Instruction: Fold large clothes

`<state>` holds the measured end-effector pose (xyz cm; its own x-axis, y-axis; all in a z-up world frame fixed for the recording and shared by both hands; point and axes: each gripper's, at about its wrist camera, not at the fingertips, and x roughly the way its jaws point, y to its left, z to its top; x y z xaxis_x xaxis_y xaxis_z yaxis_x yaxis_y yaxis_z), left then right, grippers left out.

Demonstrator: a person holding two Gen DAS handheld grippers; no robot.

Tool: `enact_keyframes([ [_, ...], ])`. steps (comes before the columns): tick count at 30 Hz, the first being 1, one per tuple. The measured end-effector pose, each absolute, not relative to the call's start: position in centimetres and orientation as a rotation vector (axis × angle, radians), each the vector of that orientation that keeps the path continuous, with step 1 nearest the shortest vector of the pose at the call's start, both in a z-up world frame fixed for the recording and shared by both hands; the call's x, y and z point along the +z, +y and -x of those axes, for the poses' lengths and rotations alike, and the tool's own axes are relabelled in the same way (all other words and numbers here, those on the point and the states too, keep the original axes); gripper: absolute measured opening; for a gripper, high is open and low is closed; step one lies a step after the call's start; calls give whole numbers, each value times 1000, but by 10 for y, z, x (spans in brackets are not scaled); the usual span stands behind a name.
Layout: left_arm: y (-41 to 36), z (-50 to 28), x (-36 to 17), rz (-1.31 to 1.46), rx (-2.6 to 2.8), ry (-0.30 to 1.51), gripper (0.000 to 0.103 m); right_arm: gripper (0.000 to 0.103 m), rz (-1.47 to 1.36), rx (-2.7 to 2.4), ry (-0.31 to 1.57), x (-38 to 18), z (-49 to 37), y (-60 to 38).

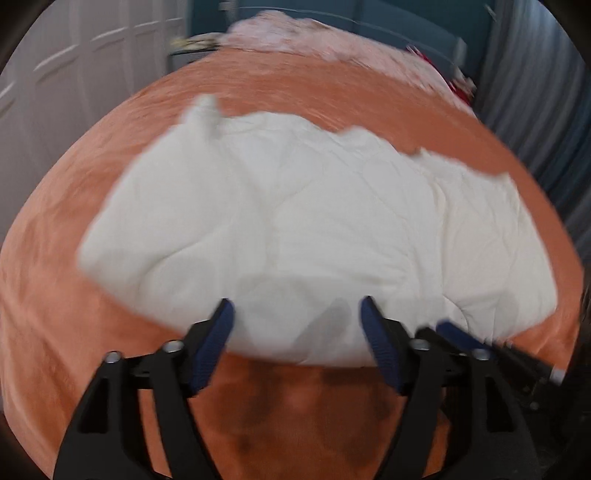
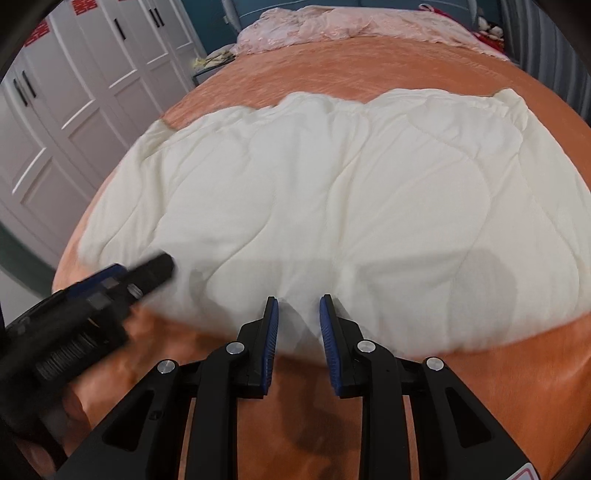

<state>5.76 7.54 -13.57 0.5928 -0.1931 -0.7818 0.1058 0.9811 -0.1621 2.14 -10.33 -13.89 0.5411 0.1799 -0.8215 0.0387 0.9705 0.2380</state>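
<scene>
Quilt: a white quilted comforter [image 2: 332,206] lies spread on the orange bedspread [image 2: 369,66], its near edge close to the foot of the bed where both grippers hover.
Where it sits: roughly mid-bed, reaching nearly from one side of the bedspread to the other, with bare orange showing beyond its far edge and a strip in front of the near edge.
Folds so far: I would say it looks thick enough to be doubled over already, but no layered edge shows clearly, so I cannot tell how many folds are in.
Far edge: uneven, with a corner poking up at the far left [image 1: 201,110] and a ragged line along the top.
Left gripper: the left gripper [image 1: 295,325] has its jaws spread wide over the near edge, with nothing pinched between them; the view is blurred.
Right gripper: the right gripper [image 2: 298,314] has its jaws narrowly apart, just above the near hem; the blue pads do not appear to press on any cloth, so I judge it empty.
Left to do: by my reckoning most of the folding remains, as it is still a broad slab needing further halving into a compact bundle.
Next likely need: each gripper taking hold of the near hem or a corner.
Background: pink bedding [image 2: 314,26] is heaped at the head of the bed, and white wardrobe doors [image 2: 74,92] stand to the left.
</scene>
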Motion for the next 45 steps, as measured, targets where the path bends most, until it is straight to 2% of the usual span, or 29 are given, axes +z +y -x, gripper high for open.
enact_keyframes([
  [4,140,-66,-136,331,-48,940,81,26,-231,105,983,-130,-27,-94],
  [7,172,-82,-156,446,-10,1015,81,26,-226,88,996,-135,-35,-92],
  [9,184,-87,-168,519,-2,1039,82,26,-209,84,1012,-141,-39,-90],
  [11,193,-93,-182,628,-34,1063,87,26,-181,82,1013,-143,-38,-86],
  [14,191,-99,-184,663,-51,1047,86,26,-145,79,1010,-146,-38,-82],
  [15,187,-101,-181,649,-73,1042,78,26,-142,79,1009,-147,-38,-81],
  [16,181,-103,-178,641,-107,1038,63,26,-143,80,1008,-147,-39,-82],
  [17,178,-103,-175,627,-116,1039,60,26,-146,80,1008,-148,-39,-83],
  [19,171,-102,-163,590,-121,1021,43,26,-152,82,1008,-150,-39,-85],
  [22,160,-91,-135,527,-147,956,25,26,-174,91,1003,-148,-39,-89],
  [27,155,-74,-86,487,-225,856,18,24,-279,90,950,-129,-23,-106],
  [29,151,-68,-67,464,-251,817,16,20,-283,80,928,-122,-17,-112],
  [33,147,-52,-45,453,-297,786,12,20,-292,106,957,-126,-18,-109],
  [41,105,-38,-2,280,-347,707,11,18,-309,274,1008,-137,-34,-67],
  [45,71,-37,7,214,-427,696,11,18,-427,303,995,-115,-17,-104],
])
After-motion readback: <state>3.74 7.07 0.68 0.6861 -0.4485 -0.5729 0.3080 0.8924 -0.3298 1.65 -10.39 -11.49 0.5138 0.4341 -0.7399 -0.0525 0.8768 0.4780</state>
